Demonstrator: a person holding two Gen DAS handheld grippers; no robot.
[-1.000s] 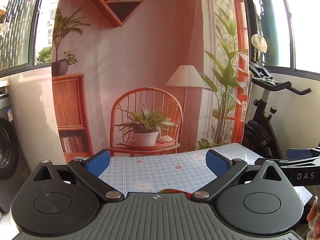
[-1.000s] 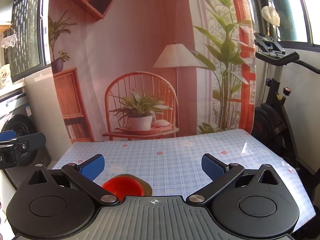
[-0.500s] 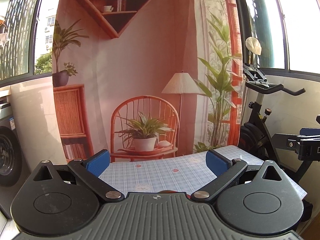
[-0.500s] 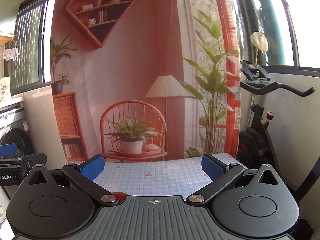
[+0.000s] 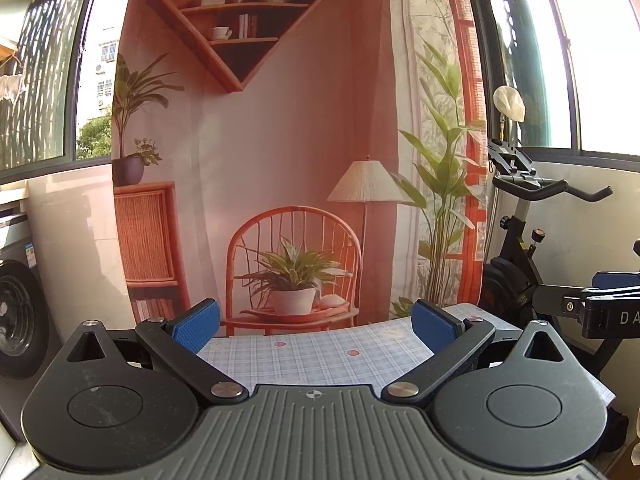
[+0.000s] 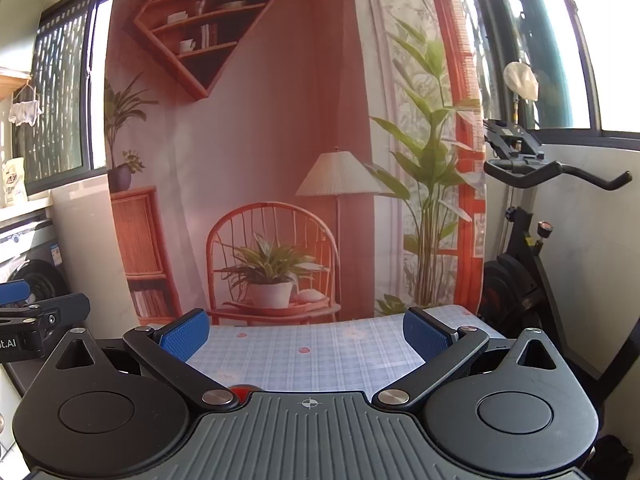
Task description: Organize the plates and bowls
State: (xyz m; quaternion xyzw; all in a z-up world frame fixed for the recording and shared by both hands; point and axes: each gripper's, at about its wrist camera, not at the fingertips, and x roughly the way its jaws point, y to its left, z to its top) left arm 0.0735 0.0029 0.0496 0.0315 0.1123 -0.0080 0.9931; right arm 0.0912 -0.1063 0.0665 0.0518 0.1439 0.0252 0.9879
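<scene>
So both tools are up off the counter (image 6: 320,356) and pointed pretty much level at the backdrop, not down at any dishes. The left tool (image 5: 316,322) is spread wide with nothing between its blue pads (image 5: 196,326), and the right tool (image 6: 306,330) is the same deal, jaws apart and empty. You can see each one poking into the other's view at the edge, so they're side by side at roughly the same height.

As for the actual dishes, basically nothing's in sight. The only hint is a little sliver of red (image 6: 240,390) peeking over the body of the right tool, low on the near part of the plaid counter. Probably a red bowl, but so little shows that I wouldn't swear to it. No plates visible in either view.

My read: this is a between-grabs moment, either just starting or resetting, with no pick under way. Next move needs the tools tipped down so the dishes come into view, then the right one lined up over that red thing's rim before closing.
</scene>
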